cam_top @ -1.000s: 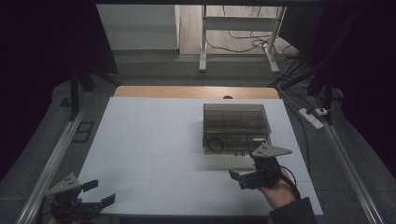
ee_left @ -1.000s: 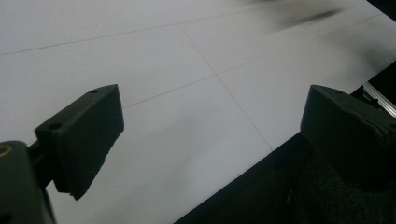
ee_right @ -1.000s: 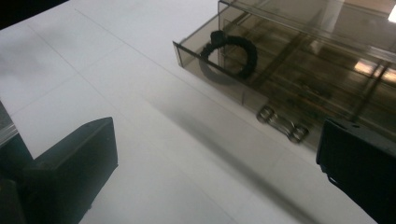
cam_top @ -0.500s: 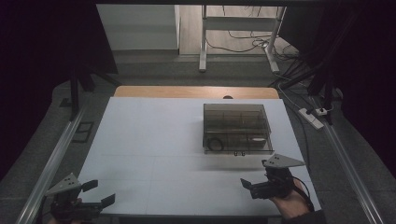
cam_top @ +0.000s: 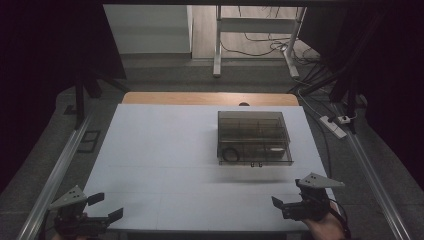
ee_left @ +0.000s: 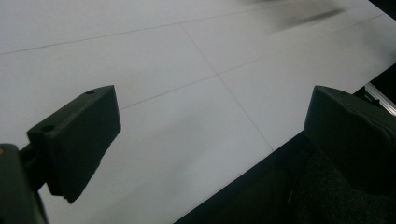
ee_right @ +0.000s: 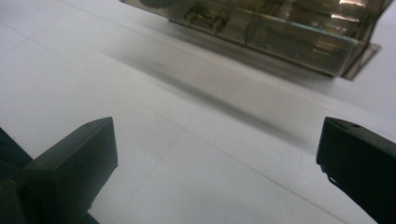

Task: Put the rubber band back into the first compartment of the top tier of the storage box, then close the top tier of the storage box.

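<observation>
Both grippers' fingers spread, near compartment box.

We find the high view dim overall: the room's left and right sides fall to near black, while the white table takes a soft, even, bluish light from above. The far floor strip is brighter. The clear box throws a faint shadow toward its near side. No harsh glare on the table. In the left gripper view, the surface reads flat grey-white, the far right corner smeared by blur. In the right gripper view, the box is soft, with small glints on its walls and a diffuse dark shadow band beneath it.
</observation>
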The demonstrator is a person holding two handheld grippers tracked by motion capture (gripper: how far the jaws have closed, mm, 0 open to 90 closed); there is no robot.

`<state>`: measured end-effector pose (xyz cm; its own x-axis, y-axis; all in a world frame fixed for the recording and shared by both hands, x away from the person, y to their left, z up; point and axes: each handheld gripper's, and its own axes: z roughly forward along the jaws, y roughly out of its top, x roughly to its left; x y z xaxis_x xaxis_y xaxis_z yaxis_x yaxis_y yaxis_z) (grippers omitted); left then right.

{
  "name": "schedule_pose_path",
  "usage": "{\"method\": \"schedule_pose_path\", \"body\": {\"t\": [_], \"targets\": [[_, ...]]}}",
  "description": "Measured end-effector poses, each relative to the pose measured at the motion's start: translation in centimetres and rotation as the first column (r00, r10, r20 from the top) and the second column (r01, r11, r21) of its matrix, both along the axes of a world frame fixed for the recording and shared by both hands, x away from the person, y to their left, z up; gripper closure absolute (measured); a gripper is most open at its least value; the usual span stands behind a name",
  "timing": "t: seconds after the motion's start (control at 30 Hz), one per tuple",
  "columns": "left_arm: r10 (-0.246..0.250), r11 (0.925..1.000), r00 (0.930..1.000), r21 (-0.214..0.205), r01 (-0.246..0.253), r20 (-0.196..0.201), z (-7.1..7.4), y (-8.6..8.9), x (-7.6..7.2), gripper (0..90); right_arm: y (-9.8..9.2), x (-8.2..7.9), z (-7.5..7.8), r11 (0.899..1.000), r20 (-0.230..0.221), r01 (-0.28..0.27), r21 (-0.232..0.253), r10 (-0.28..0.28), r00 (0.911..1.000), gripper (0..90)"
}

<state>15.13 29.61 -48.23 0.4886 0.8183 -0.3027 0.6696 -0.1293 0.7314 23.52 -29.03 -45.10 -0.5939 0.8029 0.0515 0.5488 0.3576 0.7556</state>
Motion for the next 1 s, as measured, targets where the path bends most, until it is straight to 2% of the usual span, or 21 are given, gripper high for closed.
{"method": "schedule_pose_path", "body": {"t": [0.27, 0.63, 0.83, 1.0], "targets": [[0.002, 1.0000, 1.0000, -0.001, -0.002, -0.003, 0.0, 0.0, 0.0, 3.1, -0.8, -0.5, -0.4, 1.000, -0.021, 0.018, 0.008, -0.018, 0.9996, 0.0], [0.007, 1.0000, 0.9999, -0.002, -0.007, -0.008, 0.0, 0.0, 0.1, 3.1, -1.8, -1.0, -0.3, 0.998, -0.043, 0.041, 0.049, -0.039, 0.9983, 0.0], [0.007, 1.0000, 0.9999, 0.001, -0.007, -0.009, 0.0, -0.1, 0.1, 3.2, -1.5, -1.2, -0.4, 0.999, -0.042, 0.031, 0.009, -0.030, 0.9986, 0.0], [0.010, 0.9999, 0.9999, -0.004, -0.010, -0.013, -0.1, 0.0, 0.1, 3.3, -1.4, -1.1, -0.4, 1.000, -0.051, 0.019, 0.011, -0.019, 0.9985, 0.0]]}}
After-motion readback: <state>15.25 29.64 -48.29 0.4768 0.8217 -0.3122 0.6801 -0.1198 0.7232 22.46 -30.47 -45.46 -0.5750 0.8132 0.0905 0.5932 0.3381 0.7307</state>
